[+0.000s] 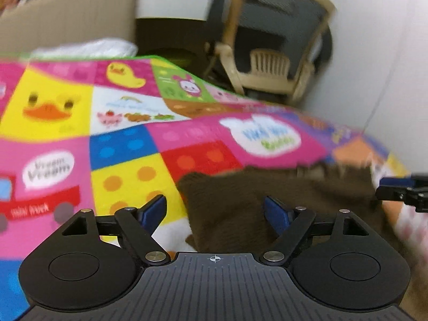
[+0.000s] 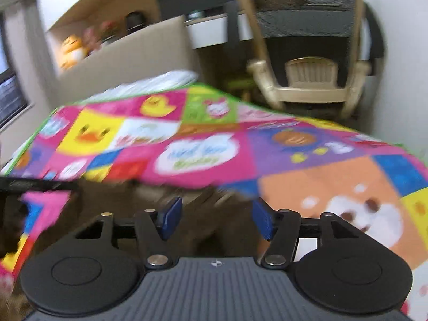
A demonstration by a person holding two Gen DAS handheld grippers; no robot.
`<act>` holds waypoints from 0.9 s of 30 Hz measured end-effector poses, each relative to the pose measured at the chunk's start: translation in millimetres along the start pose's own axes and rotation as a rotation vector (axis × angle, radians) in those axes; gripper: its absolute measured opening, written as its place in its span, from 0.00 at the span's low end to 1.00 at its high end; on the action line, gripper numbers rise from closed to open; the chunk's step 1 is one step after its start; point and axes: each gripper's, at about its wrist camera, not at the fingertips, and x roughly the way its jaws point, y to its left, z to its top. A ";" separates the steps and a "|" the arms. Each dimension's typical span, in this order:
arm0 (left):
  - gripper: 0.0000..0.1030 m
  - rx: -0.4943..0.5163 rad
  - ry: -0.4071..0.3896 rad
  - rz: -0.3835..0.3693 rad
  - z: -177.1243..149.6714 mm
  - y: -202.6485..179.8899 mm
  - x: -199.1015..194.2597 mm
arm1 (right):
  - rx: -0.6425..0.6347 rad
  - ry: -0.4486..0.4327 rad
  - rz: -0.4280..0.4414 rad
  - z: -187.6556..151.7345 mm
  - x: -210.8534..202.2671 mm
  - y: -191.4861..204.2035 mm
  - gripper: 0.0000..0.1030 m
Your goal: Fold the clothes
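My left gripper (image 1: pixel 215 215) is spread wide and holds nothing; the brown garment (image 1: pixel 281 195) lies straight ahead, its near edge between the fingers, on the mat (image 1: pixel 120 144). My right gripper (image 2: pixel 216 219) is equally wide and empty, over the same cloth, which blurs too much there to read its folds. The garment seems to run crosswise between the two, so both look about equally near. Beyond the mat stand a chair (image 2: pixel 307 61) and cardboard box (image 1: pixel 69 18), well apart; nothing blocks a grab.
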 end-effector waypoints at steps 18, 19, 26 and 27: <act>0.14 -0.189 -0.029 -0.201 -2.8 15.3 -7.8 | -0.118 -0.093 0.150 -22.4 -85.5 43.8 0.08; 0.13 -0.171 -0.058 -0.224 -3.8 13.0 -24.7 | -0.151 -0.098 0.159 -34.7 -104.3 50.5 0.08; 0.14 -0.004 -0.094 -0.278 -66.4 -11.4 -121.3 | -0.347 -0.001 0.120 -139.7 -157.2 75.1 0.10; 0.17 0.014 -0.083 -0.270 -79.2 -13.0 -128.1 | -0.375 0.015 0.100 -154.2 -159.3 76.2 0.10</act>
